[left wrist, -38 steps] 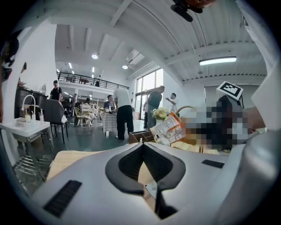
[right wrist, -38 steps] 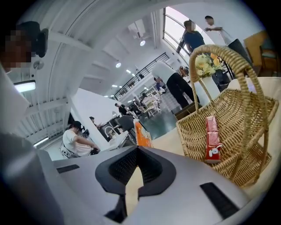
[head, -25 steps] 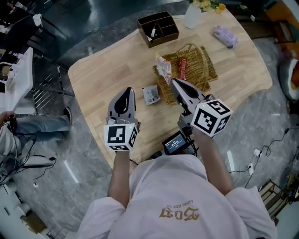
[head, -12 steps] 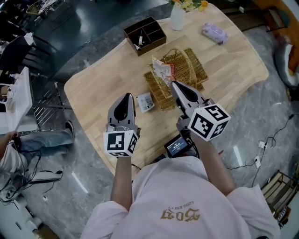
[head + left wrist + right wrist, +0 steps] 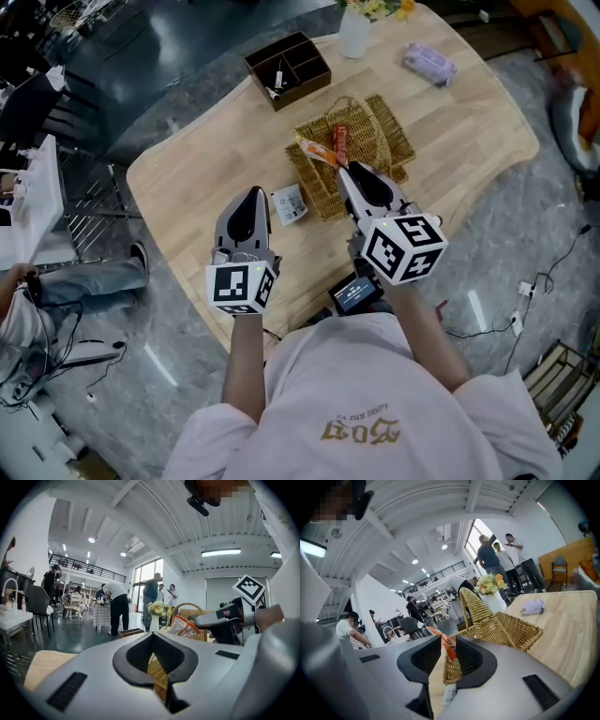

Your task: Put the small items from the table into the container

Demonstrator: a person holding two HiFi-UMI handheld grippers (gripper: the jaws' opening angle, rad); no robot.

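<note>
A wicker basket (image 5: 375, 141) (image 5: 506, 630) stands in the middle of the wooden table (image 5: 206, 159). An orange snack packet (image 5: 317, 150) (image 5: 449, 646) and a red packet (image 5: 340, 142) lie in it. My right gripper (image 5: 345, 172) (image 5: 447, 637) is at the basket's near rim. Its jaws are opening, and the orange packet shows in the gap just beyond the tips, not pressed by the pads. A small white packet (image 5: 290, 203) lies on the table beside the basket. My left gripper (image 5: 251, 195) (image 5: 152, 634) is just left of that packet, shut and holding nothing.
A brown compartment box (image 5: 288, 69) sits at the far side, with a white vase of flowers (image 5: 354, 33) and a purple packet (image 5: 429, 64) to its right. A small screen device (image 5: 356, 291) is at the table's near edge. People stand in the hall behind.
The snack packet that the right gripper held over the basket now lies in it, and the jaws have parted. The left gripper has hardly moved.
</note>
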